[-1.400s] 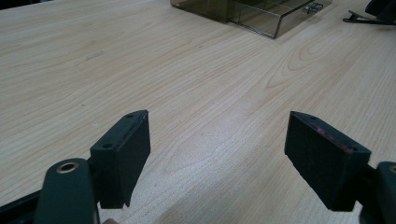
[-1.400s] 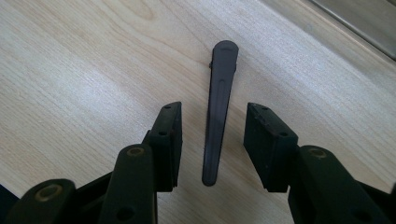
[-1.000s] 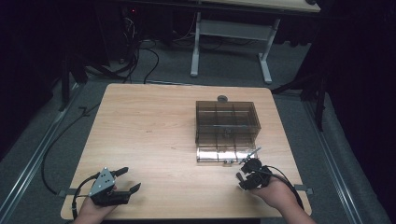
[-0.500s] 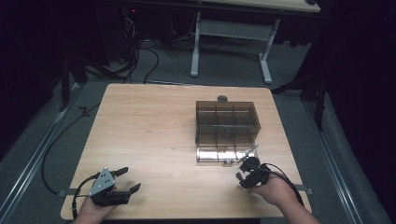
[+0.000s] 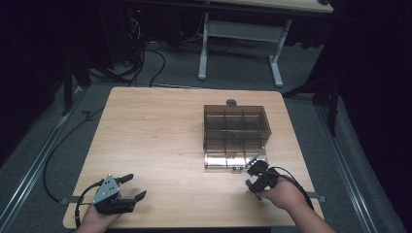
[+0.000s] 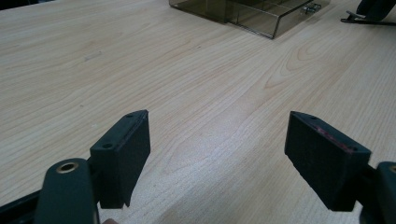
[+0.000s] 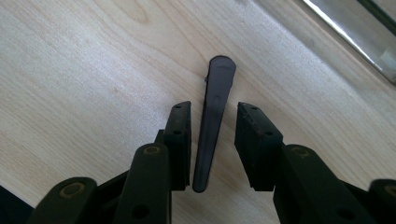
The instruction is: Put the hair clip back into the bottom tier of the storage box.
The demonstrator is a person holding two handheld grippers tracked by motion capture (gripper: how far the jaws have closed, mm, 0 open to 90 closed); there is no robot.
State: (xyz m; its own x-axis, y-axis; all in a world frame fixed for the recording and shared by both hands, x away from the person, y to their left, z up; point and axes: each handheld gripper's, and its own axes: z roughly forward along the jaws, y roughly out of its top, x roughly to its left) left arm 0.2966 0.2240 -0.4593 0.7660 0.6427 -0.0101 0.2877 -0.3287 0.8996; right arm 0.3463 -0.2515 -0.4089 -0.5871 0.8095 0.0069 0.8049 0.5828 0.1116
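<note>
A slim dark tapered clip [image 7: 217, 93] lies flat on the wooden table [image 5: 155, 141], just in front of a smoky transparent compartment box [image 5: 235, 124]. My right gripper [image 7: 215, 107] is lowered over the clip with a jaw on each side and a small gap still showing, so it is open. In the high view the right gripper [image 5: 256, 177] sits by the box's near right corner. My left gripper [image 5: 137, 186] rests near the table's front left with its jaws wide apart and empty. In the left gripper view, the left gripper [image 6: 217, 154] faces bare wood.
The box's clear front section [image 5: 233, 160] juts toward me, with a small metal piece [image 6: 310, 8] at its edge. A small round dark object [image 5: 231, 102] lies behind the box. Cables trail off both sides of the table.
The right hand shifted only slightly near the box's front corner. The left gripper has stayed still.
</note>
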